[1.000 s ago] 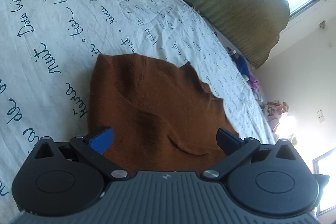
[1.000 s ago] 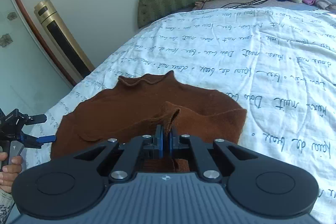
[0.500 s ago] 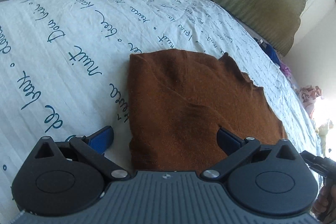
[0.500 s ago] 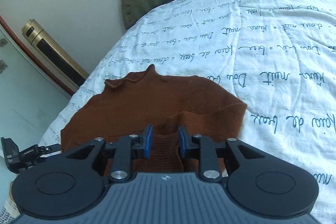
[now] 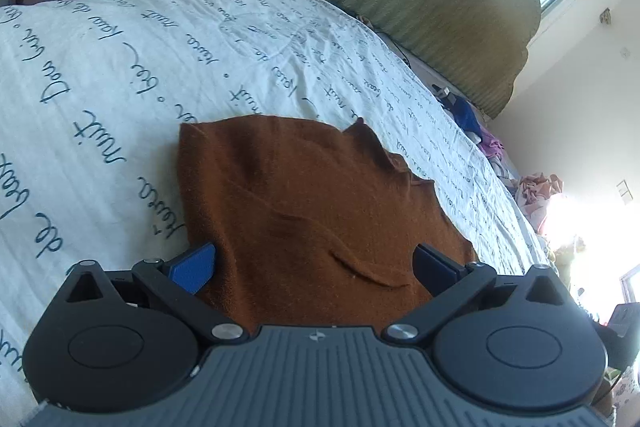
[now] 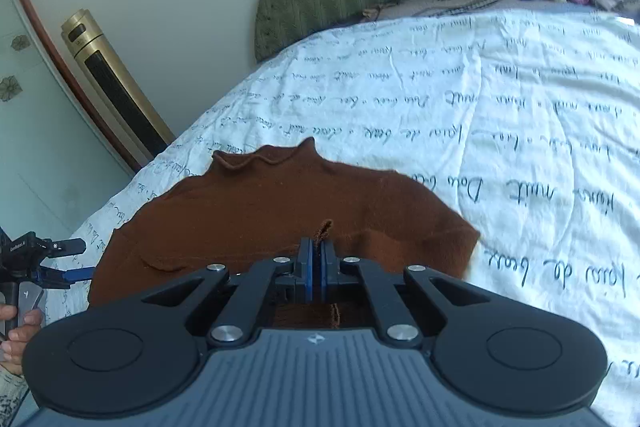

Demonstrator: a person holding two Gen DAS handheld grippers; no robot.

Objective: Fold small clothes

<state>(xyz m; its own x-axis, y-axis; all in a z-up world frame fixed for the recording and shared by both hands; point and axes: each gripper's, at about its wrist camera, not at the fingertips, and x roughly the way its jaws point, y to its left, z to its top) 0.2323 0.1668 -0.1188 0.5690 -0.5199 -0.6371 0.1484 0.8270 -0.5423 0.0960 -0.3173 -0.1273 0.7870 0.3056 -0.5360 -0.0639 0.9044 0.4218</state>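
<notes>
Sweater (image 6: 280,219) cuff pinched in closed right tool (image 6: 319,263); left tool (image 5: 314,263) open. Carry cuff across low, keep cloth flat.

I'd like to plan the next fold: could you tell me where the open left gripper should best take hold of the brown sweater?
Grip the brown sweater at its near left edge beside the left gripper, coming in from the left over the bedspread: that edge lies flat, exposed and within the open jaws.
</notes>
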